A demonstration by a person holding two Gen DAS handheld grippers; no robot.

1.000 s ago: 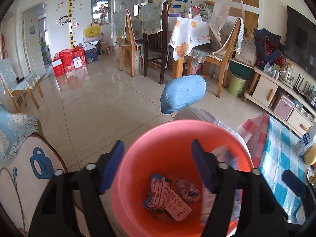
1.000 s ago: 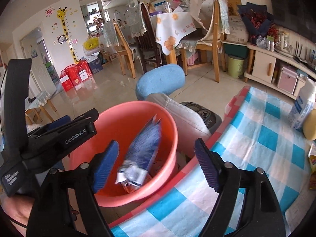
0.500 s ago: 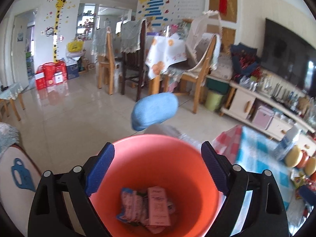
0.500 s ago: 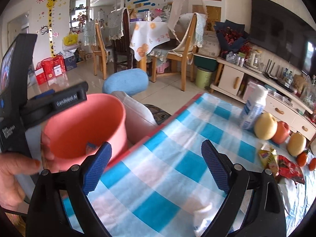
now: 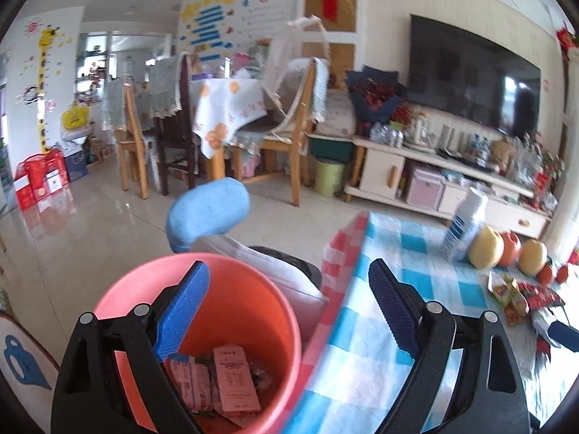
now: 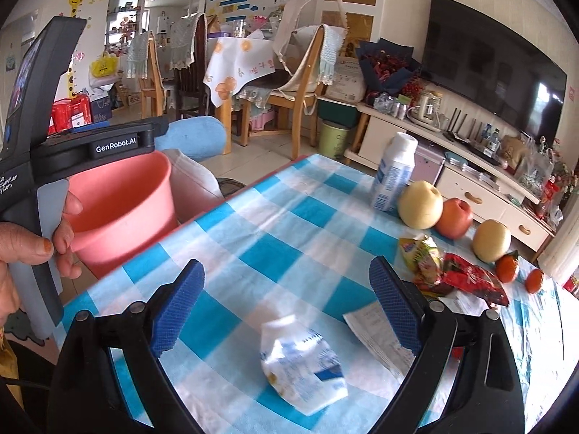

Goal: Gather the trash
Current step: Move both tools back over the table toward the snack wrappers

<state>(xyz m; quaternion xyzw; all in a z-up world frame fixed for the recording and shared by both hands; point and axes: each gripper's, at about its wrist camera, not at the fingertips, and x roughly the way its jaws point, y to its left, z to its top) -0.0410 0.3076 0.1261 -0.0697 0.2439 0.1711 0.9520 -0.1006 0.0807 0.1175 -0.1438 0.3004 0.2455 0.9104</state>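
The left wrist camera is looking forward and down along the left gripper (image 5: 289,303), sitting close above the pink bucket (image 5: 253,289) at the edge of the bench (image 5: 416,249). The right wrist camera is looking along the right gripper (image 6: 287,303), hovering near over the bench (image 6: 282,217). Both views are sharing the bucket (image 6: 126,199), the checked bench top, the white bottle (image 5: 465,228) (image 6: 392,173), the fruit and the television wall.

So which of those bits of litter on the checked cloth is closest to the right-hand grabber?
The crumpled white and blue wrapper, lying between the open right gripper's fingers. The paper slip sits beside one finger; the red and yellow packets lie farther off, by the fruit.
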